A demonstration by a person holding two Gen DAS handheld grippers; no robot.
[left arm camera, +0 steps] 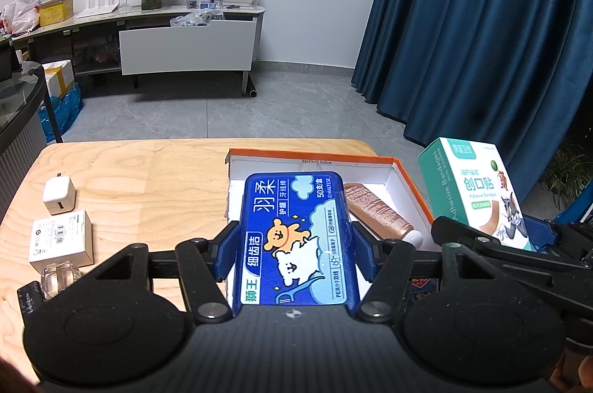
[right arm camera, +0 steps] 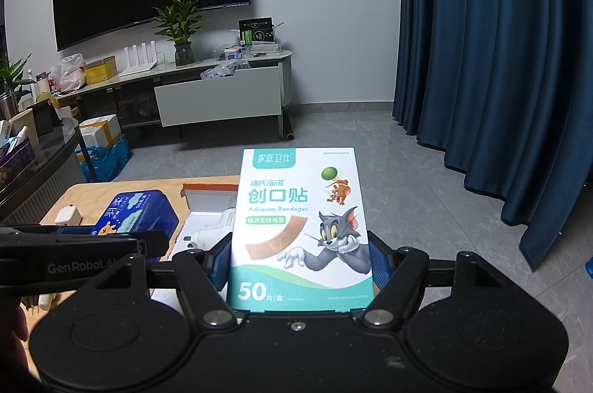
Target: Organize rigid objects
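My left gripper (left arm camera: 294,244) is shut on a blue dental floss box (left arm camera: 296,237) and holds it over the orange-rimmed white cardboard box (left arm camera: 407,178) on the wooden table (left arm camera: 148,170). A brown tube (left arm camera: 378,211) lies inside that box. My right gripper (right arm camera: 298,256) is shut on a white and teal adhesive bandage box (right arm camera: 300,226), held up to the right of the cardboard box (right arm camera: 207,192). In the left wrist view the bandage box (left arm camera: 478,192) shows at right; in the right wrist view the floss box (right arm camera: 137,211) shows at left.
On the table's left lie a white charger cube (left arm camera: 59,196), a small white carton (left arm camera: 61,241) and a clear plastic piece (left arm camera: 59,276). Beyond the table are grey floor, a TV cabinet (left arm camera: 185,48) and blue curtains (left arm camera: 481,40).
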